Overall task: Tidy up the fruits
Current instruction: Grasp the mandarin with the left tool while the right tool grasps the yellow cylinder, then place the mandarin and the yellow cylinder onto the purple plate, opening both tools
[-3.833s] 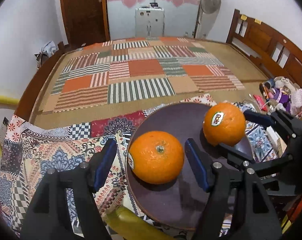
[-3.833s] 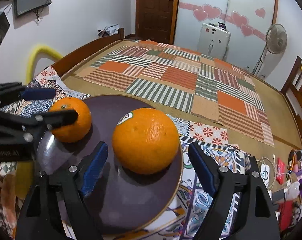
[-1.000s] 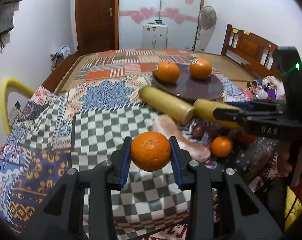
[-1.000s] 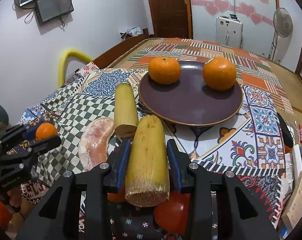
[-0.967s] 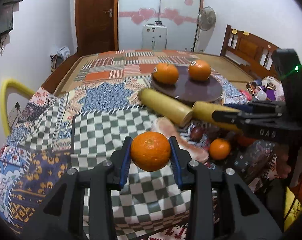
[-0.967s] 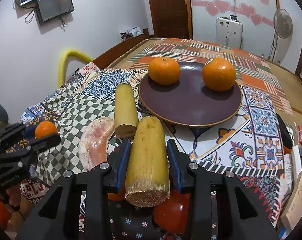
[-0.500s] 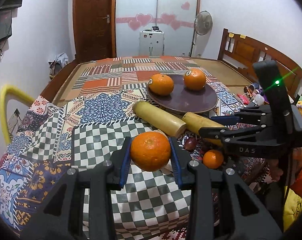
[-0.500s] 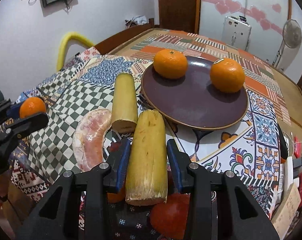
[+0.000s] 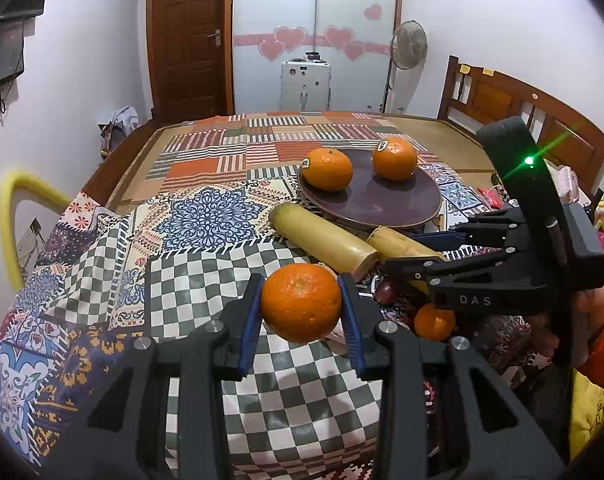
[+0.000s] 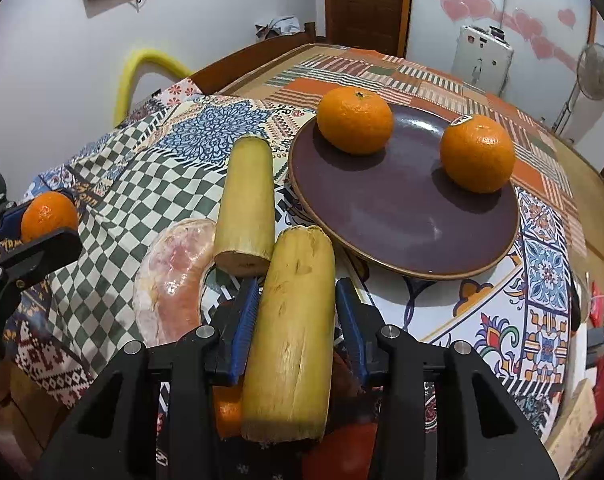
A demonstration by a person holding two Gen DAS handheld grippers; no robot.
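1. The left gripper (image 9: 302, 308) is clamped on a small orange (image 9: 301, 302), both blue pads pressed to its sides. Over the last second it has carried the fruit higher and back from the spread, so the purple plate (image 9: 401, 210) now sits farther off, at about 1 o'clock from the held orange.

2. The right gripper (image 10: 296, 312) is closed around a yellow cane piece (image 10: 292, 332) and has lifted it a little: a second ago it lay lower among the fruit. Its far end now points at 12 o'clock toward the plate rim.

3. Four seconds ago both claws stood wide open around the two plated oranges (image 10: 354, 120) (image 10: 477, 153). Those two are now in place, well apart on the plate; I judge the next pair of items is on its way there.

4. Only the right wrist view shows the pinkish peeled fruit segment (image 10: 170, 276), at 10 o'clock from the held cane, touching the second cane piece (image 10: 246, 200) that lies just beside the plate.

5. Only the left wrist view shows another small orange (image 9: 433, 322) low under the right gripper, and the green light on that tool (image 9: 527, 160).

6. The patterned cloth (image 9: 206, 216) covers the near end of the table.
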